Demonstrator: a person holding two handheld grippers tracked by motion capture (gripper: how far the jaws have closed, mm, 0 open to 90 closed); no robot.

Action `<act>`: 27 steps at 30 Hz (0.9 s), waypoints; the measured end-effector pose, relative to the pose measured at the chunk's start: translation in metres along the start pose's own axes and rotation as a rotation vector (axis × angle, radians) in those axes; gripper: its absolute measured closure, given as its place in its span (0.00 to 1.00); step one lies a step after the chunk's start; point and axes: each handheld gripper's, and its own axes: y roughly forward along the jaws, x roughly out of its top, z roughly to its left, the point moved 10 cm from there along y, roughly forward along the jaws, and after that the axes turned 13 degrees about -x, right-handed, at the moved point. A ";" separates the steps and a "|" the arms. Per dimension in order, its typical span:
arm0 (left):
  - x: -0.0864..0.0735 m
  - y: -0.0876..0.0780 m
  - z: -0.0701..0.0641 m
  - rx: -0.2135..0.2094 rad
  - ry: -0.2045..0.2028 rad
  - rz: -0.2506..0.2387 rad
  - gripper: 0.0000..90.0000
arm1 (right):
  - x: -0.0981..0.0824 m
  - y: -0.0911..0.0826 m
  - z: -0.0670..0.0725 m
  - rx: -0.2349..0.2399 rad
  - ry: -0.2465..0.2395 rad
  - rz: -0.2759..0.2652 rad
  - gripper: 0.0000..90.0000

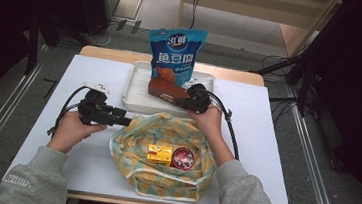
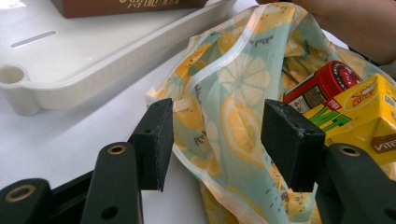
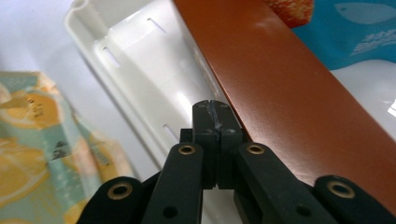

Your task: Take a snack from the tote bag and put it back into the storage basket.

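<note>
Right gripper (image 3: 215, 122) has its jaws pressed fully together with nothing between them, its tip lying against the near edge of the brown box (image 3: 299, 88), which sits in the white tray (image 3: 140, 79) just ahead of it. Left gripper (image 2: 215, 140) stands wide, its two pads either side of a fold of the lemon-print bag (image 2: 233, 107); whether they press the cloth I cannot tell, though the fabric runs loose between them. Beyond that fold, inside the bag, lie a yellow drink carton (image 2: 369, 116) and a red can (image 2: 327, 81). Behind the tray stands a blue snack pouch (image 1: 176, 51).

As I judge it, the box is meant for the bag, and the risk lies with the right gripper: closed like this it can only nudge the box, which may slide further into the tray or knock the pouch over. Should the left gripper let the fold slip, the bag's mouth would sag shut over the carton and can, leaving no opening on the worktop (image 1: 267, 120) side.
</note>
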 end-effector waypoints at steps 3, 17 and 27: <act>0.000 0.000 0.000 0.000 0.001 -0.002 0.50 | 0.002 0.002 -0.003 0.001 0.015 -0.006 1.00; -0.001 -0.001 -0.001 -0.004 0.004 0.001 0.50 | 0.016 0.020 -0.010 -0.033 0.031 0.001 1.00; -0.001 0.000 -0.003 -0.006 0.012 0.004 0.50 | 0.022 0.029 -0.011 -0.041 0.050 0.006 1.00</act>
